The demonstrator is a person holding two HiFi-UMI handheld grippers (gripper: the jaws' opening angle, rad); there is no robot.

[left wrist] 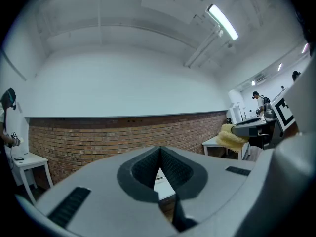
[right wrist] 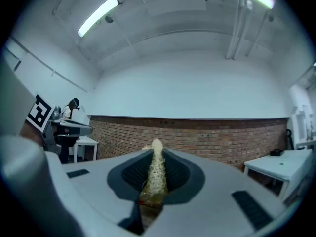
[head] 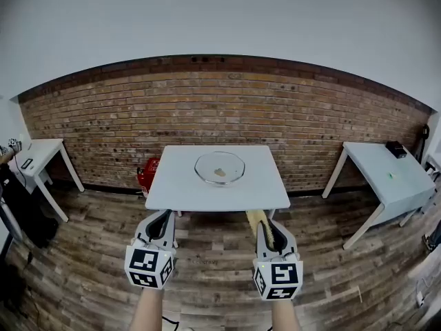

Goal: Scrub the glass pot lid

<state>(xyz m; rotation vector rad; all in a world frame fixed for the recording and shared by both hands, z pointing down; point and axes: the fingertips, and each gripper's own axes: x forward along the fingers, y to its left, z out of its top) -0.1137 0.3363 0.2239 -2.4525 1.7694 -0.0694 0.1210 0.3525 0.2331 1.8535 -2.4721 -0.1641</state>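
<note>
The glass pot lid (head: 220,167) lies flat on the white table (head: 179,192) ahead of me, with a small brownish smear at its middle. My left gripper (head: 163,217) hangs in front of the table's near edge, shut with nothing between its pads (left wrist: 163,169). My right gripper (head: 262,223) is level beside it, shut on a yellow sponge (head: 256,218) that sticks out past the jaws. In the right gripper view the sponge (right wrist: 156,174) stands edge-on between the dark pads. Both grippers are short of the table and apart from the lid.
A brick wall (head: 220,109) runs behind the table. A second white table (head: 389,178) stands at the right and a third (head: 34,158) at the left. A red object (head: 147,173) sits on the floor by the middle table's left leg. The floor is wooden planks.
</note>
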